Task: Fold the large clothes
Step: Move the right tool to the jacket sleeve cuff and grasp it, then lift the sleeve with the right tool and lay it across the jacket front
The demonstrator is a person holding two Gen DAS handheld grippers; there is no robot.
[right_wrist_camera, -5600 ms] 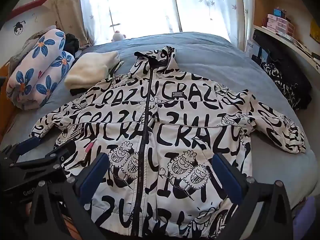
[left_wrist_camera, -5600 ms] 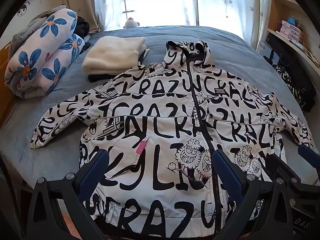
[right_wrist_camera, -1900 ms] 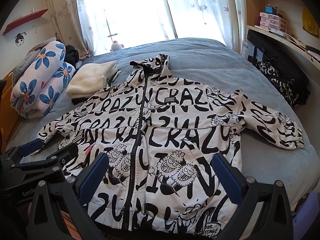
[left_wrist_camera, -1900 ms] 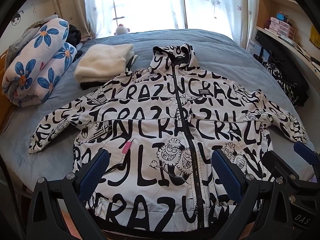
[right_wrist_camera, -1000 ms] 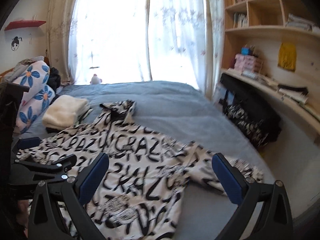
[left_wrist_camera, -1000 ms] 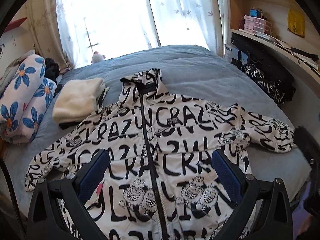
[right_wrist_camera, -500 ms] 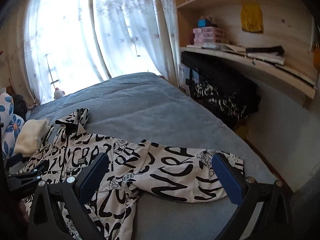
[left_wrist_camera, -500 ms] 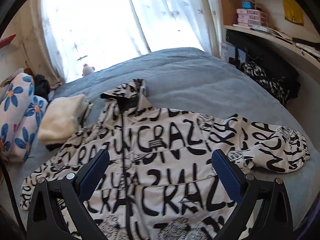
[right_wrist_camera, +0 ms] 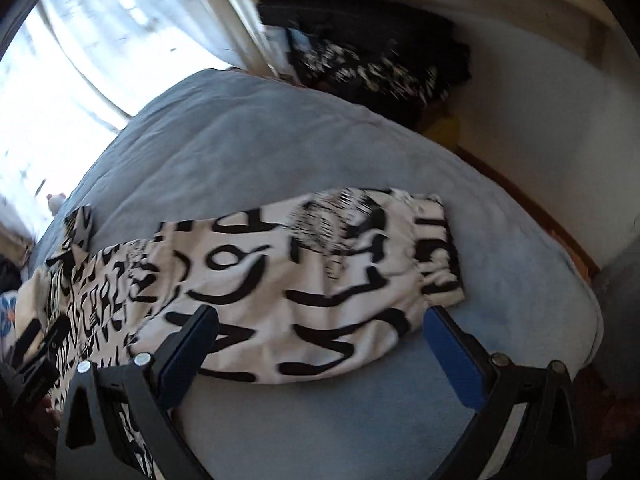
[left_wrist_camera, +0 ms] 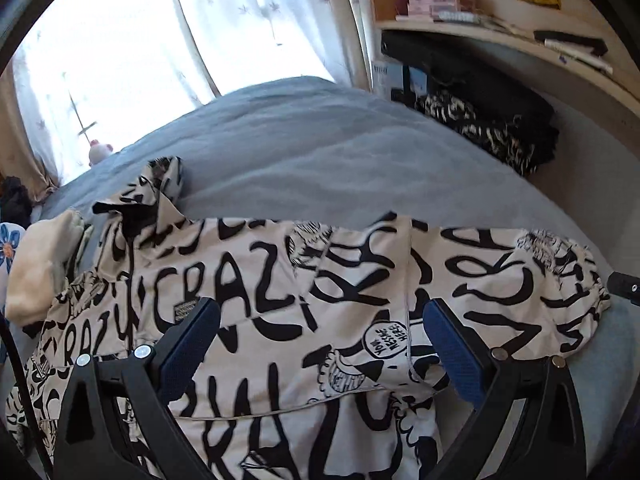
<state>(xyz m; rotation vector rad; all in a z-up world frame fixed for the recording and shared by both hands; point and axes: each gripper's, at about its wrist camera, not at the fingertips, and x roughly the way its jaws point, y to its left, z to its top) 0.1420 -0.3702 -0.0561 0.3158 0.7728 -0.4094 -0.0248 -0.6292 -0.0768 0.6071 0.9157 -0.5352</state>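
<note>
The white jacket with black letters [left_wrist_camera: 280, 312] lies flat on the blue bed [left_wrist_camera: 320, 148], its hood near the window. The left gripper [left_wrist_camera: 320, 344] hangs over its chest with fingers spread. The right gripper [right_wrist_camera: 320, 344], also spread and empty, hangs over the sleeve [right_wrist_camera: 320, 280].

The left gripper [left_wrist_camera: 316, 354] is spread wide, its two blue-padded fingers [left_wrist_camera: 188, 344] well apart with nothing between the pads, poised above the bed and pointing toward its far right corner. The right gripper [right_wrist_camera: 320, 354] is likewise spread wide, its blue-padded fingers [right_wrist_camera: 454, 354] well apart and empty, hovering over the bed's right edge; its view is blurred. Part of the left gripper's black frame shows at the left edge of the right wrist view.
</note>
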